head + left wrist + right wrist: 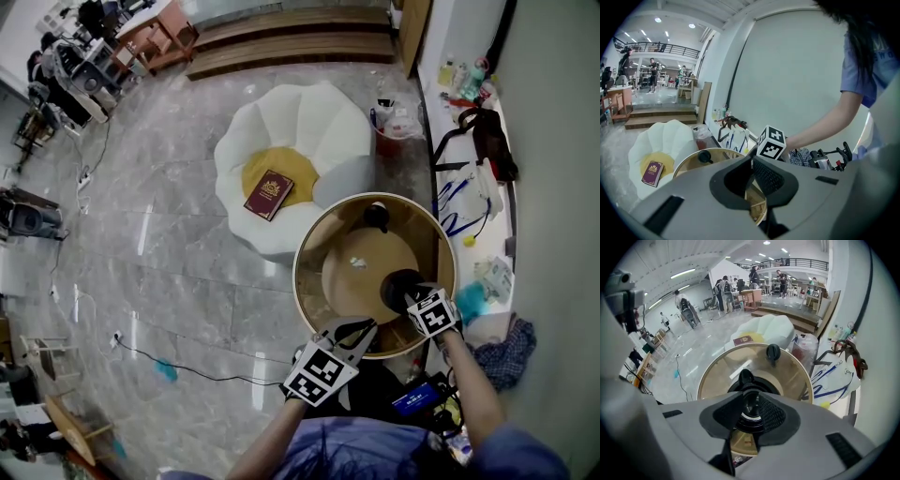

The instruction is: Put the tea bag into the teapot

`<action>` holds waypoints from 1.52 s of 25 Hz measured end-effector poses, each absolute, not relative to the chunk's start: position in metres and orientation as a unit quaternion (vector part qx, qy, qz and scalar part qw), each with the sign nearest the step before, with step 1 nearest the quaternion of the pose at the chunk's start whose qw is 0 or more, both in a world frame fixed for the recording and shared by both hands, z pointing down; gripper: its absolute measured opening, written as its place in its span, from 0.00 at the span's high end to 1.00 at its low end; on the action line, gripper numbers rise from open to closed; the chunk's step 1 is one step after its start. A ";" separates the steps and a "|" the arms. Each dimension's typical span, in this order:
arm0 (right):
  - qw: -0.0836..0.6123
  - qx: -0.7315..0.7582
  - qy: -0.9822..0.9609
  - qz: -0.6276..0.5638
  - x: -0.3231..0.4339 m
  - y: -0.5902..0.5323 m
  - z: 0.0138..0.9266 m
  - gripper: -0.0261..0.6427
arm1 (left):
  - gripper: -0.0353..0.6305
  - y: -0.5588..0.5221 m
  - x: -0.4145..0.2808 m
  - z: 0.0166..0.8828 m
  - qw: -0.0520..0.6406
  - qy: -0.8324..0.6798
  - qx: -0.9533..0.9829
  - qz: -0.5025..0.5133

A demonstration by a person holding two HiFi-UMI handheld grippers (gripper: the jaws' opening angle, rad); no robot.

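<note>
A round glass table (297, 272) with a gold rim carries the task's things. The black teapot (397, 286) stands near the table's right-hand near edge, its mouth open and its spout pointing toward the table's middle. Its black lid (376, 217) lies apart from it, close to the far edge. The right gripper (750, 397) hangs directly above the pot. Its pads are a little apart, nothing shows clamped between them, and the teapot's round opening with a pale inner ring shows in the gap. A small white scrap (357, 262) lies near the table's middle, between lid and teapot. It may be the tea bag, but it is too small to be sure. The left gripper (752, 164) is over the table's near edge, its pads meeting at the tips with nothing held. Past them the table rim and the right gripper's marker cube (771, 143) show, the cube printed with black-and-white squares. Beyond the table's left far edge stands a white shell-shaped chair (319, 122) with a yellow cushion (295, 169). On the cushion lies a maroon booklet (269, 194) with a gold crest, its lettering too small to read.
</note>
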State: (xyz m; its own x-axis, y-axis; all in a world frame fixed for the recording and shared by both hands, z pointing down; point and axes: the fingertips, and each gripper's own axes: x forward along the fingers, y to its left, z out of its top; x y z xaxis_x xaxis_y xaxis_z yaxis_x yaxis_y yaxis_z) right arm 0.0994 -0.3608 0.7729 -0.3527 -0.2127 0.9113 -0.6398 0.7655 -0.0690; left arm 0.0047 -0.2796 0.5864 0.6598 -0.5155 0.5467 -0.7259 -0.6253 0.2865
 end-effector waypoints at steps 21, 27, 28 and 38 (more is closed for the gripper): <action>0.292 0.409 -0.838 0.212 0.100 -0.304 0.576 0.86 | 0.91 -0.229 0.006 0.537 0.207 -0.324 0.905 0.182; 0.234 0.433 -0.847 0.200 0.085 -0.265 0.520 0.87 | 0.91 -0.203 -0.004 0.509 0.185 -0.319 0.915 0.165; 0.229 0.435 -0.849 0.196 0.080 -0.258 0.512 0.87 | 0.91 -0.198 -0.007 0.504 0.181 -0.318 0.916 0.163; 0.171 0.448 -0.858 0.182 0.029 -0.180 0.466 0.89 | 0.91 -0.138 -0.039 0.478 0.147 -0.307 0.927 0.154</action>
State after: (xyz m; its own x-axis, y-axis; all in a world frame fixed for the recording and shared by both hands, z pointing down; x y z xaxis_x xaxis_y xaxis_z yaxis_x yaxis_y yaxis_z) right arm 0.0290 -0.1797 0.4661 -0.5397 -0.7068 0.4573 -0.8316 0.5322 -0.1589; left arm -0.0390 -0.1382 0.4785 0.7635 -0.5243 0.3769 -0.6153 -0.7679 0.1782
